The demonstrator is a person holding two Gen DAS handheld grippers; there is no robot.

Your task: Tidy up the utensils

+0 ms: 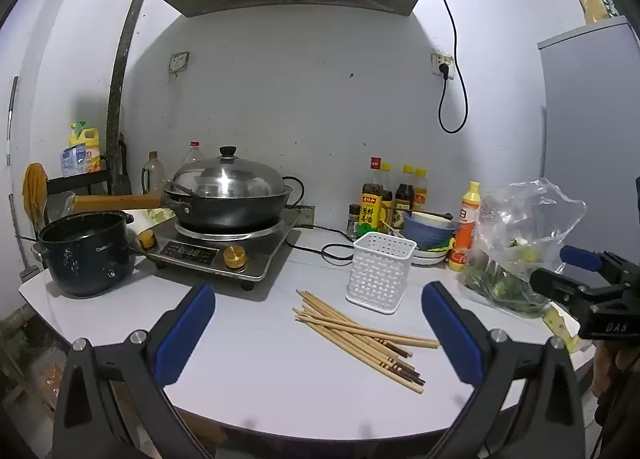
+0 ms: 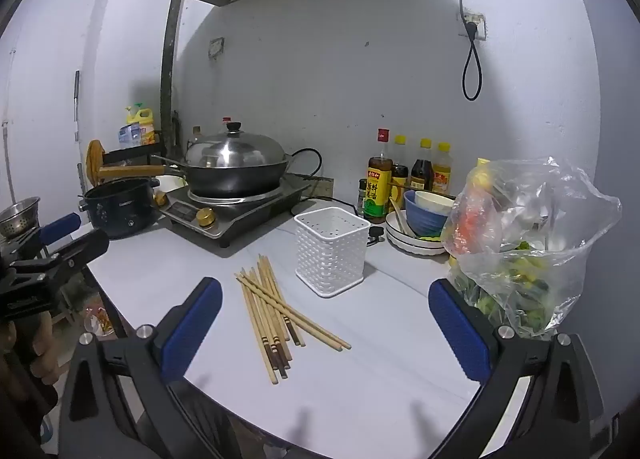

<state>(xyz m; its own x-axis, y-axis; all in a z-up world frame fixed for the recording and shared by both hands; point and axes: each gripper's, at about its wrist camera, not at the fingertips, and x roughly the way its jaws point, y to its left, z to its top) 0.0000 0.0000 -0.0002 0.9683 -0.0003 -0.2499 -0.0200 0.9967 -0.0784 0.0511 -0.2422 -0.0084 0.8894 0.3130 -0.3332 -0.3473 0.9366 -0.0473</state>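
Observation:
Several wooden chopsticks lie in a loose pile on the white counter. Just behind them stands an empty white perforated holder, upright. My left gripper hovers open above the counter's front edge, with the pile lying between and beyond its blue pads. My right gripper is open too, nothing between its fingers, and the pile sits ahead toward its left finger. The right gripper also shows at the right edge of the left wrist view, and the left gripper at the left edge of the right wrist view.
An induction cooker with a lidded wok and a dark pot stand at the left. Sauce bottles, stacked bowls and plates and a plastic bag of greens crowd the right.

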